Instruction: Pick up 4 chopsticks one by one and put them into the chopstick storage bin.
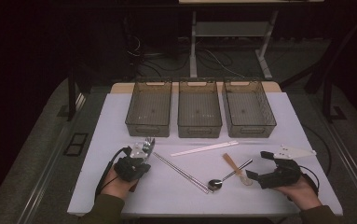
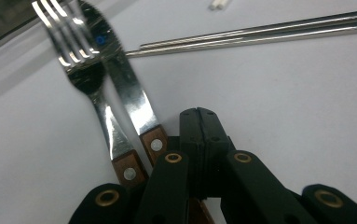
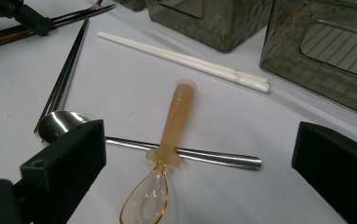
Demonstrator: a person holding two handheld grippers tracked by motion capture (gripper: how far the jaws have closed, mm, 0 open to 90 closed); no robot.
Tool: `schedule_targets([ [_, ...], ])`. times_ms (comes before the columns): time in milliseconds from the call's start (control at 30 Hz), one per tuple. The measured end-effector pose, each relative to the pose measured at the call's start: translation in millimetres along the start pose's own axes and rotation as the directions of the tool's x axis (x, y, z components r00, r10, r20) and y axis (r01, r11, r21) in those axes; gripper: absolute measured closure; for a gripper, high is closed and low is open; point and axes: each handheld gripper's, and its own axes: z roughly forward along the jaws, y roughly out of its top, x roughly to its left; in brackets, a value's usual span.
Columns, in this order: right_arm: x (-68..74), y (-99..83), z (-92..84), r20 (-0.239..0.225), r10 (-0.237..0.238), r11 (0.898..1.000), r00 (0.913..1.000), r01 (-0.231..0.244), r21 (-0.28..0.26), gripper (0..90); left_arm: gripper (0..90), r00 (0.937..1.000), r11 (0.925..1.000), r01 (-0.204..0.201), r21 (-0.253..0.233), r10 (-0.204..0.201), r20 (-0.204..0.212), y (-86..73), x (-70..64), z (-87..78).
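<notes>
Near the front edge of the table (image 1: 120,200), the left gripper (image 2: 199,116) is clenched empty just beside the fork (image 2: 90,81) and knife (image 2: 125,88), the right gripper (image 3: 199,154) released around the amber spoon (image 3: 167,140), three bins (image 1: 199,114) along the far edge.

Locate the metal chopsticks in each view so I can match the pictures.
High view: metal chopsticks lie diagonally at table centre, from beside the fork down to the steel spoon's bowl.
Left gripper view: top right, running nearly level.
Right gripper view: upper left, running steeply.
Shared landmark: white chopsticks, lying just beyond them.
</notes>
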Motion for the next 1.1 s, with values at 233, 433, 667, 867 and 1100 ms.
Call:
schedule_targets([
  [233, -0.1, 0.0, 0.0, -0.001, 0.000, 1.000, 1.0000, 0.000, 0.000, 2.8, 89.0, 0.9987, 0.9997, 0.024, 0.003, -0.024, -0.045, -5.3, 11.0, -4.0],
  [433, 0.3, 0.1, 0.3, -0.002, -0.001, 1.000, 1.0000, 0.001, 0.001, 2.8, 89.0, 0.9966, 0.9993, 0.036, 0.002, -0.036, -0.074, -7.8, 20.4, -5.5],
  [667, 0.5, 0.1, 0.3, -0.002, 0.000, 1.000, 1.0000, 0.000, 0.001, 2.8, 89.0, 0.9957, 0.9992, 0.041, -0.001, -0.041, -0.084, -6.9, 24.2, -5.4],
  [867, -0.1, 0.0, 1.4, -0.001, -0.002, 1.000, 1.0000, 0.002, 0.003, 2.9, 88.9, 0.9993, 0.9971, 0.012, -0.075, -0.015, -0.035, 11.6, 17.5, -6.8],
  [1100, 0.3, 0.0, 2.3, -0.001, -0.003, 1.000, 1.0000, 0.003, 0.007, 2.8, 88.9, 0.9971, 0.9933, -0.075, -0.088, 0.076, 0.008, 44.9, 5.9, 17.5],
])
